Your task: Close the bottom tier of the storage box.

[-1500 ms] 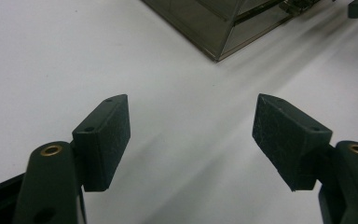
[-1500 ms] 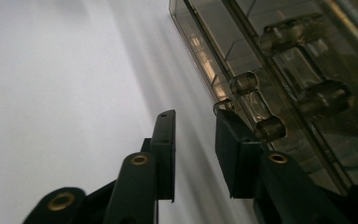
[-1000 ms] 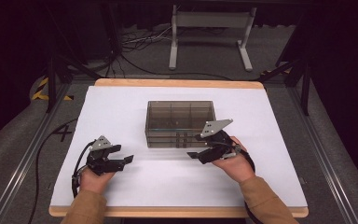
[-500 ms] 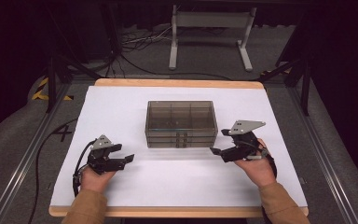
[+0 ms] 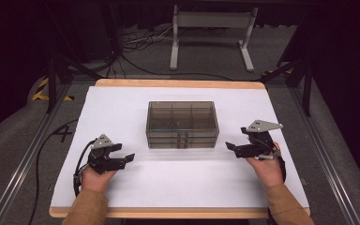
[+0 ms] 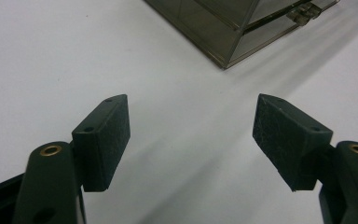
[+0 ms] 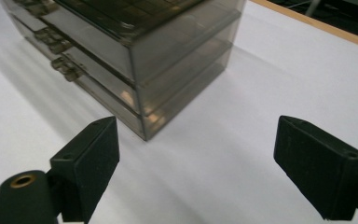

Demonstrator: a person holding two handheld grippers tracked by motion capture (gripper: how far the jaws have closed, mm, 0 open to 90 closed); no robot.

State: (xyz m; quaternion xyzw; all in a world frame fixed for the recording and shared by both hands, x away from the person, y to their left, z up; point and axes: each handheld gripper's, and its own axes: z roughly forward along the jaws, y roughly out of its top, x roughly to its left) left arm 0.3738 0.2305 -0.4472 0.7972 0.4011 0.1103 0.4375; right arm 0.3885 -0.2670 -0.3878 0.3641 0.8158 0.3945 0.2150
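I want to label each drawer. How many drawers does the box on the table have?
3, stacked in the box: top drawer, middle drawer and bottom drawer, each with a handle on the front facing the person. None seem hidden.

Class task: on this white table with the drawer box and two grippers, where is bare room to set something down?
Free: the strip behind the drawer box up to the table's far edge, both back corners, and the near middle between the left gripper and right gripper. Crowded: beside the box's front corners, where the grippers sit.

Smoky drawer box (image 5: 182, 124) mid-table; left gripper (image 5: 124, 158), right gripper (image 5: 233, 147) flanking, seemingly open.
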